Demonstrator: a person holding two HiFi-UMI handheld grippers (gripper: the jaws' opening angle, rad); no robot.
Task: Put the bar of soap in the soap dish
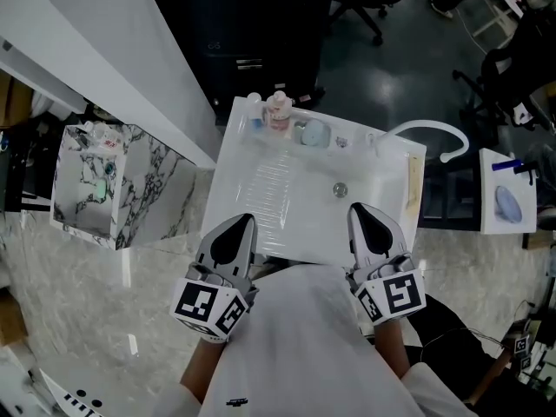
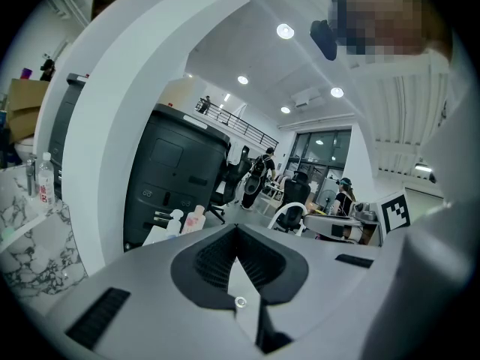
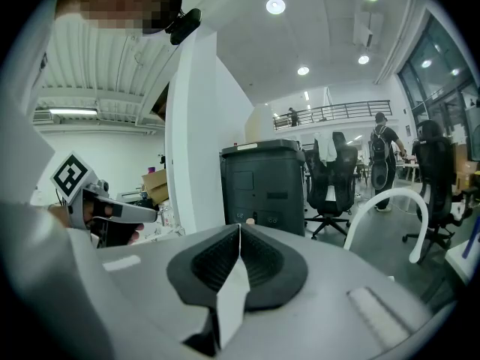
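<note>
A white sink unit lies below me, with a drain in its basin. On its back rim sits a pale blue round item that may be the soap dish; I cannot pick out a bar of soap for certain. My left gripper and right gripper hover side by side over the sink's front edge, close to my body. Both are shut with nothing between the jaws. The left gripper and right gripper each show pads meeting in a thin line.
Small bottles stand at the sink's back rim, and a white curved tap arches at its right. A beige strip lies along the right edge. A marble box is left, a white stand with a blue oval right.
</note>
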